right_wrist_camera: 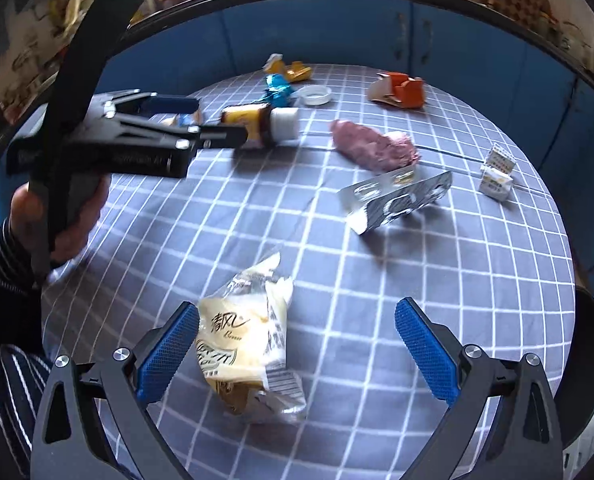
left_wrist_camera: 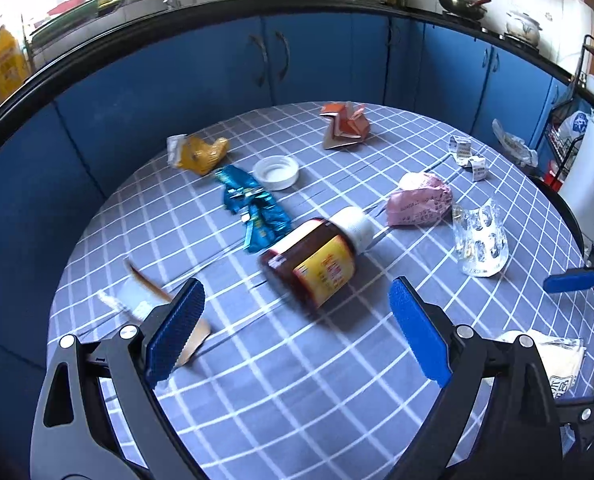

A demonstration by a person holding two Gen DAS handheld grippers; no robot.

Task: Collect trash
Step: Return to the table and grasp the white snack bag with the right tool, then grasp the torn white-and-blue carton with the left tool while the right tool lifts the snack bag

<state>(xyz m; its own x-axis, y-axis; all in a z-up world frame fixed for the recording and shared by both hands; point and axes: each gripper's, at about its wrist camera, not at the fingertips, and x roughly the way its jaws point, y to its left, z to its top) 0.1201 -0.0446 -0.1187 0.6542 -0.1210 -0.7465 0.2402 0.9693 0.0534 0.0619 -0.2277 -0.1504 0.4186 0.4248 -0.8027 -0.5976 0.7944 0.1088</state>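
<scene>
Blue ribbed pads of the right hand-held gripper [right_wrist_camera: 297,344] stand wide apart with nothing pressed between them; a crumpled cream snack wrapper [right_wrist_camera: 249,352] lies on the checked table [right_wrist_camera: 437,280] just inside its left pad, off-centre, so a close from here would likely pinch only one edge and the thin film could slip out or skate across the cloth. Across the table the left hand-held gripper [left_wrist_camera: 297,320] is also spread open and empty, with the brown medicine bottle [left_wrist_camera: 317,256] lying on its side just ahead of the pads, white cap pointing away. That bottle is round and free to roll; a nudge from one pad before the other lands could send it toward the blue foil wrapper [left_wrist_camera: 253,212] or off the table's edge. A torn brown paper scrap [left_wrist_camera: 165,304] sits against the left pad and might get caught in the grip instead. The blister pack [right_wrist_camera: 397,200] stands curled and light, easily knocked by a passing sweep, as is the pink wrapper [right_wrist_camera: 373,148] beside it
</scene>
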